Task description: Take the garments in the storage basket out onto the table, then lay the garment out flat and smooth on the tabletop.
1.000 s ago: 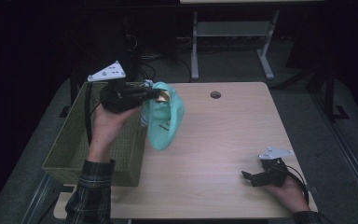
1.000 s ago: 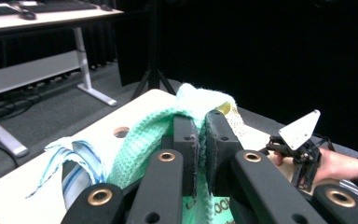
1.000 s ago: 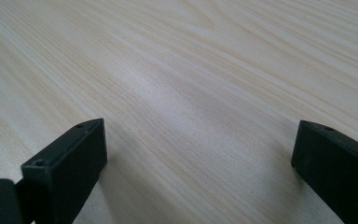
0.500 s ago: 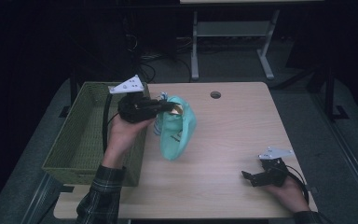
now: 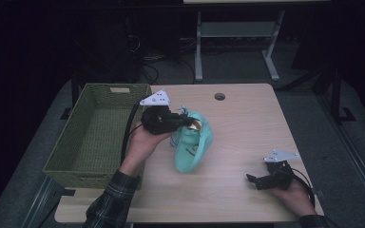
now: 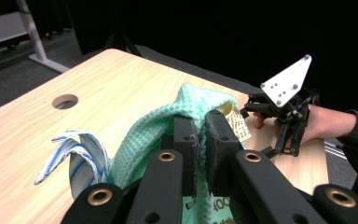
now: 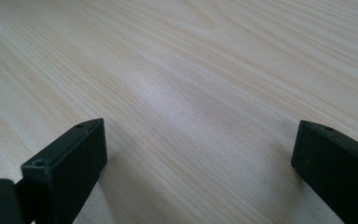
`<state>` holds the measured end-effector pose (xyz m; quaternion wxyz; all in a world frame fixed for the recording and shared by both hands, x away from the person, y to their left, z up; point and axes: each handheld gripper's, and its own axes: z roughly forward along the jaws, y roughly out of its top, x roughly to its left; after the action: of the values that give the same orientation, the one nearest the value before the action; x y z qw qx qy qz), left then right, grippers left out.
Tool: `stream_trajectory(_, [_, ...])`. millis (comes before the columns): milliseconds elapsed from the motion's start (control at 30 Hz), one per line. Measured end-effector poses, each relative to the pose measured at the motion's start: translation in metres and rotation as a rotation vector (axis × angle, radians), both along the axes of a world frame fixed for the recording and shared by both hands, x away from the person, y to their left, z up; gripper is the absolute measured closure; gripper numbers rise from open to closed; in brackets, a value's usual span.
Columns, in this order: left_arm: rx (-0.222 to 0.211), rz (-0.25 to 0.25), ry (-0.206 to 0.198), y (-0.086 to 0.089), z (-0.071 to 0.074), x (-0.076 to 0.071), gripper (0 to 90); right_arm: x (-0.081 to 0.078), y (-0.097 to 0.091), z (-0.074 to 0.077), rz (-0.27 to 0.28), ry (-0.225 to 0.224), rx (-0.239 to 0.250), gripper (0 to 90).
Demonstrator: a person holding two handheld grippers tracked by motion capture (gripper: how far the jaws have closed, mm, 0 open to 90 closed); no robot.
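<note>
My left gripper [image 5: 186,122] is clamping a fold of the mint-green towel [image 5: 192,148], its lower end drooping onto the table [image 5: 247,128] beside the green basket [image 5: 97,130]. My right gripper [image 5: 261,182] is resting on the table, jaws spread wide apart.

Left gripper [image 5: 183,122]: my jaws clamped together, pointing across the table, forearm raised.
Right gripper [image 5: 256,181]: my jaws spread wide, hand resting low.

Waffle-weave mint cloth [image 6: 163,121], matt pale wood table [image 5: 247,123], woven green basket [image 5: 95,137]
</note>
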<state>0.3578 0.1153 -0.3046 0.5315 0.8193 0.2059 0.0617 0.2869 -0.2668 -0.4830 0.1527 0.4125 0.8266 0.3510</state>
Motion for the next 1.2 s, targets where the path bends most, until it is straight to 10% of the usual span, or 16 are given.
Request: stream_trajectory(1200, [0.163,-0.100,0.101,-0.061,-0.076,0.005,83.9,0.000,0.000,0.000,0.000,0.000,0.000,2.9])
